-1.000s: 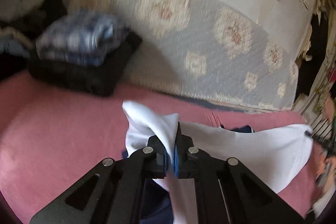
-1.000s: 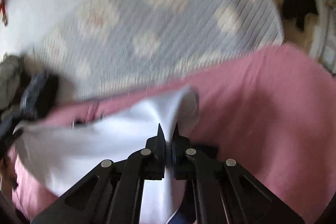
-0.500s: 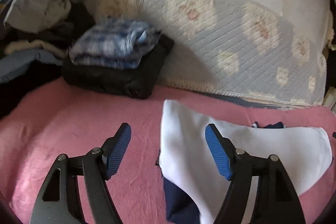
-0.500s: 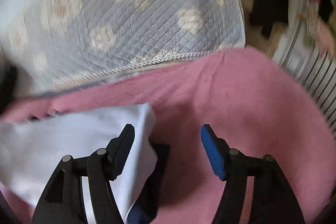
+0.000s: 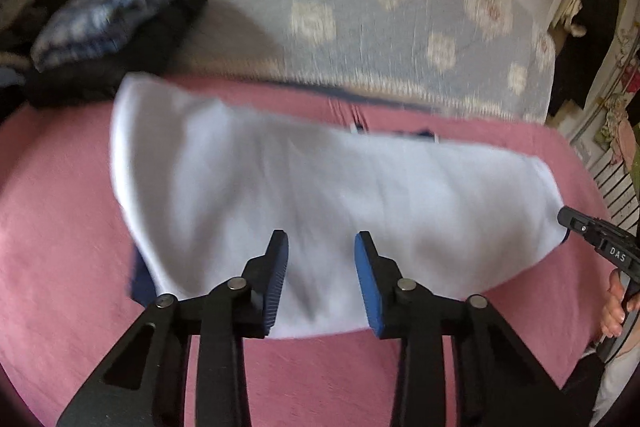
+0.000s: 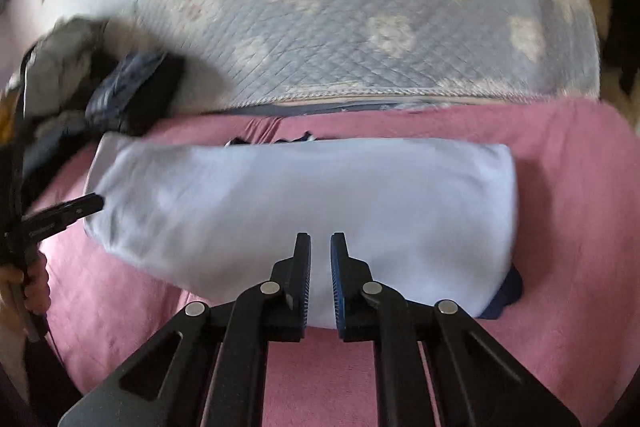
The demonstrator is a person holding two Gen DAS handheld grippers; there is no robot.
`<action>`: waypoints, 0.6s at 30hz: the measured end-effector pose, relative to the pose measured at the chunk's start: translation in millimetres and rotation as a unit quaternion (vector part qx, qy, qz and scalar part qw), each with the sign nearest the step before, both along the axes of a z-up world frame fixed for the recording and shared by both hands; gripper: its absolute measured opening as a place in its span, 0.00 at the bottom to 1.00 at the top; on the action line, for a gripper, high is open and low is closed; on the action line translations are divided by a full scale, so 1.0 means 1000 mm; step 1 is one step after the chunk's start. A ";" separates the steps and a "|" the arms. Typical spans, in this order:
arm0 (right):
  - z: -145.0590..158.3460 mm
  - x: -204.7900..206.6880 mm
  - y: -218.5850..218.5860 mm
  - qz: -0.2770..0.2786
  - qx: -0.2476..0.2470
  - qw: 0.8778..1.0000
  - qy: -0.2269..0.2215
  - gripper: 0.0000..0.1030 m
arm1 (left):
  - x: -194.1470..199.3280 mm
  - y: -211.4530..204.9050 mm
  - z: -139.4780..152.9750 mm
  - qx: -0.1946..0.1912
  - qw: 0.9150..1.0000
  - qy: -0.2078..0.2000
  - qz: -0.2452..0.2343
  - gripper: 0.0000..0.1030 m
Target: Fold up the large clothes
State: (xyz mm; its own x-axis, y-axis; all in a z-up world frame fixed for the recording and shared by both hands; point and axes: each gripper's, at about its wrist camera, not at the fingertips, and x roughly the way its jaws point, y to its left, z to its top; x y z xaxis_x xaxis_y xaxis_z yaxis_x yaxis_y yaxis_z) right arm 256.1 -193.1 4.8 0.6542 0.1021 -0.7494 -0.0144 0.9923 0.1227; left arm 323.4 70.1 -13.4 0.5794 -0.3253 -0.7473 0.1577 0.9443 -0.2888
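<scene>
A white garment with navy trim (image 5: 320, 187) lies folded into a wide band on the pink bedspread (image 5: 60, 247). It also shows in the right wrist view (image 6: 320, 195). My left gripper (image 5: 321, 239) is open and empty above the garment's near edge. My right gripper (image 6: 320, 239) hangs over the near edge too, jaws nearly closed with a narrow gap, holding nothing. The right gripper's tip (image 5: 592, 231) shows at the garment's right end. The left gripper's tip (image 6: 64, 213) shows at its left end.
A stack of folded clothes (image 5: 108, 31), plaid on black, sits at the back left. A quilted floral mattress (image 5: 380, 7) leans on the wall behind. A pile of loose clothes (image 6: 60, 67) lies far left. Clutter stands at the right edge.
A second ago both grippers were shut on the white garment's corners. They let go, pulled back toward me, and the garment now lies flat. The right jaws have narrowed since half a second ago.
</scene>
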 end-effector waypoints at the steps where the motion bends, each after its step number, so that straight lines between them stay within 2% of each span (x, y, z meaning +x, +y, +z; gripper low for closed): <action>1: -0.003 0.004 0.000 0.001 0.006 1.000 0.007 0.11 | 0.002 -0.005 -0.006 -0.007 1.000 0.012 -0.005 0.29; 4: -0.020 0.009 -0.004 0.002 0.029 0.999 0.039 0.10 | 0.004 -0.021 -0.022 -0.012 0.999 0.040 -0.022 0.24; 6: -0.031 0.016 -0.007 0.003 0.055 0.997 0.059 0.06 | 0.005 -0.033 -0.027 -0.019 0.998 0.048 -0.038 0.20; 8: -0.043 0.022 -0.010 0.008 0.097 0.992 0.077 0.06 | 0.004 -0.046 -0.027 -0.017 0.998 0.041 -0.052 0.19; 11: -0.056 0.030 -0.003 0.026 0.127 0.987 0.096 0.06 | 0.005 -0.065 -0.030 -0.006 0.997 0.021 -0.071 0.19; 13: -0.065 0.031 0.006 0.033 0.121 0.985 0.115 0.06 | 0.006 -0.073 -0.040 0.004 0.998 0.022 -0.061 0.19; 15: -0.068 0.025 0.014 0.043 0.111 0.986 0.116 0.06 | 0.011 -0.072 -0.054 0.000 0.998 0.048 -0.031 0.18; 16: -0.069 0.023 0.019 0.046 0.100 0.987 0.114 0.06 | 0.009 -0.071 -0.058 -0.010 0.998 0.049 -0.023 0.17; 18: -0.072 0.024 0.024 0.038 0.083 0.989 0.119 0.06 | 0.005 -0.075 -0.057 0.004 0.999 0.031 -0.033 0.17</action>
